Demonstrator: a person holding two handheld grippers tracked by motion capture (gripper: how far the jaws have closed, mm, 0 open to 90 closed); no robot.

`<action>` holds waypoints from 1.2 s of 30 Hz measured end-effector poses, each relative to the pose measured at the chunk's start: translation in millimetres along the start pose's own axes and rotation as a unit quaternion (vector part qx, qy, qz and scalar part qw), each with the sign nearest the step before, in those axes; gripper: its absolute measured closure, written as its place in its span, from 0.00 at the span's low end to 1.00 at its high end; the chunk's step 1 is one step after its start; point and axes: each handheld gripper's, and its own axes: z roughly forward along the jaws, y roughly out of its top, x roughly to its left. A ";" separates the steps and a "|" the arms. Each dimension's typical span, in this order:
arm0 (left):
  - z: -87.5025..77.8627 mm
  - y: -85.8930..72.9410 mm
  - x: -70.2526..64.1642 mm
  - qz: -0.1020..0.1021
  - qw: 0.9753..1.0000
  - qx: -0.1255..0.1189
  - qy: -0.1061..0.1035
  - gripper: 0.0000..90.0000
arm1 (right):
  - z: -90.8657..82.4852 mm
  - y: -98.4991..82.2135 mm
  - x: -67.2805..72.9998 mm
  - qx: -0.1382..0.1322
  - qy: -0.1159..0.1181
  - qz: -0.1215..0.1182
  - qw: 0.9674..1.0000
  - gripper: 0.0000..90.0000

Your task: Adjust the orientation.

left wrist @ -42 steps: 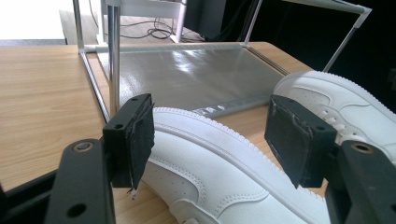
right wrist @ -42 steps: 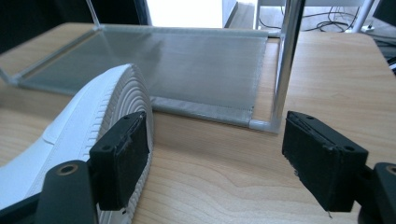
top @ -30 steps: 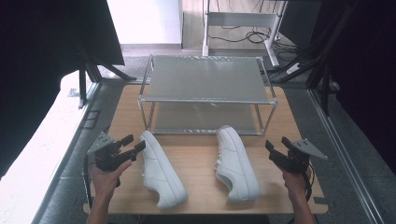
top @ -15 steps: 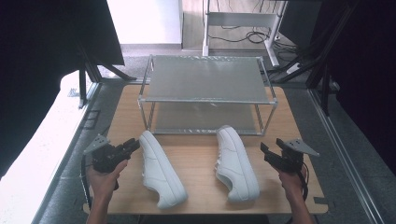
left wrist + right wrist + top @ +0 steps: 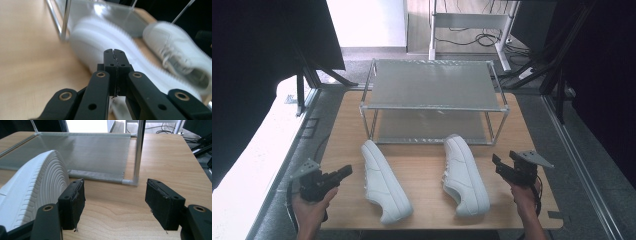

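Note:
Two white sneakers lie on the wooden table [image 5: 422,165] in front of a metal rack [image 5: 432,92]. The left sneaker [image 5: 384,182] [image 5: 105,37] is just right of my left gripper [image 5: 344,171] [image 5: 115,53], whose jaws are shut with nothing between them. The right sneaker [image 5: 464,175] [image 5: 180,57] lies on its side, and its ribbed sole [image 5: 32,187] faces my right gripper [image 5: 497,162] [image 5: 116,205]. That gripper is open and empty, a little to the right of the sole without touching it.
The rack has two mesh shelves; its lower shelf [image 5: 87,150] and front right post [image 5: 138,152] stand just beyond the right gripper. Bare wood lies between the sneakers and at the table's right side [image 5: 160,157]. The near table edge is close to both hands.
My left gripper has drawn back toward the near edge, away from the left sneaker. The right gripper has edged slightly left toward the right sneaker. The sneakers have not moved.

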 end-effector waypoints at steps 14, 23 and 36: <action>26.5 -23.6 -8.2 -0.022 0.998 0.042 -0.028 1.00 | 2.9 -2.7 -5.5 0.014 -0.025 0.012 1.000 0.36; 42.8 -10.1 -19.6 -0.007 0.999 0.046 -0.016 1.00 | 2.0 -4.5 -7.6 0.016 -0.034 0.017 0.999 0.36; 90.3 22.0 -34.8 -0.002 0.997 0.043 -0.063 0.99 | 4.5 -4.5 -9.2 0.020 -0.043 0.023 0.999 0.36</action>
